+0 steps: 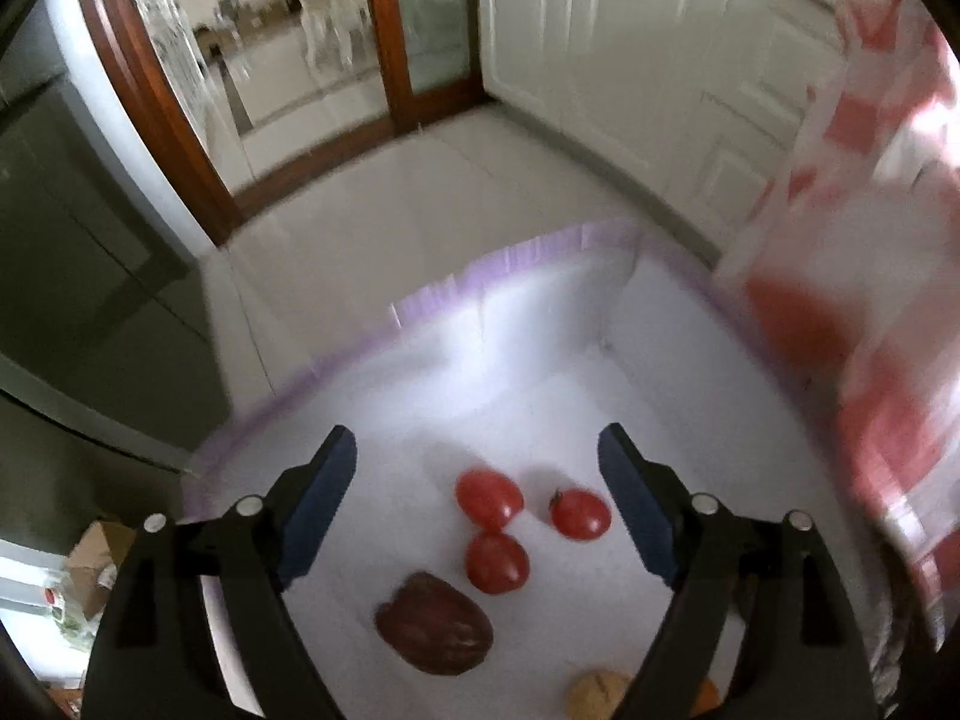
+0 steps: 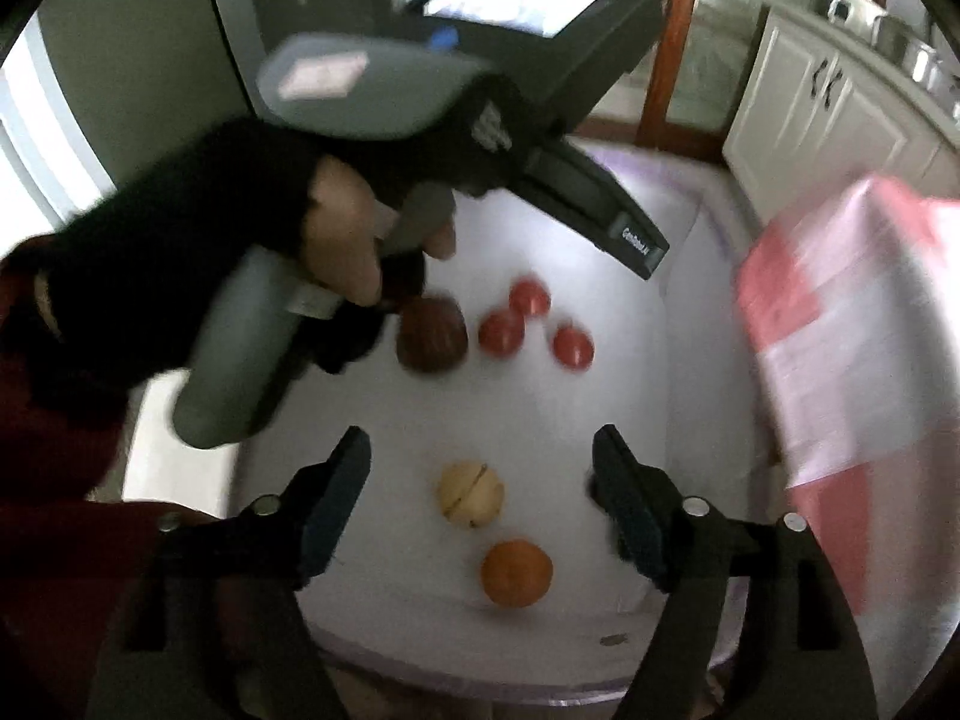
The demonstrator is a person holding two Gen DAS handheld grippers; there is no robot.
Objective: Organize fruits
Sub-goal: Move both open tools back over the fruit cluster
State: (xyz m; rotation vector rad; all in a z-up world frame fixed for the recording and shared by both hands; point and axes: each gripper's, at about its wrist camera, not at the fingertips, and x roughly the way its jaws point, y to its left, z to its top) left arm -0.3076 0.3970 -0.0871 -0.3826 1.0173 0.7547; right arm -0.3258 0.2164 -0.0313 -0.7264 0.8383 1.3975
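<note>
Three red tomatoes [image 1: 489, 498] [image 1: 581, 514] [image 1: 497, 563] lie close together on the white table [image 1: 540, 360]. A dark red fruit [image 1: 435, 624] sits just in front of them. My left gripper [image 1: 477, 438] hangs open above this group, touching nothing. In the right wrist view a pale yellow fruit [image 2: 471, 495] and an orange [image 2: 516, 573] lie below my right gripper [image 2: 480, 438], which is open and holds nothing. Farther back are the tomatoes [image 2: 501, 331] and the dark red fruit [image 2: 431, 336], partly hidden by a gloved hand [image 2: 210, 228] holding the left tool.
A red-and-white checked cloth [image 1: 870, 240] [image 2: 852, 330] hangs blurred over the table's right side. The table has a purple fringed edge [image 1: 420, 300]. Beyond it are white cabinets [image 1: 630, 60], a wood-framed glass door [image 1: 384, 30] and a dark appliance [image 1: 72, 240].
</note>
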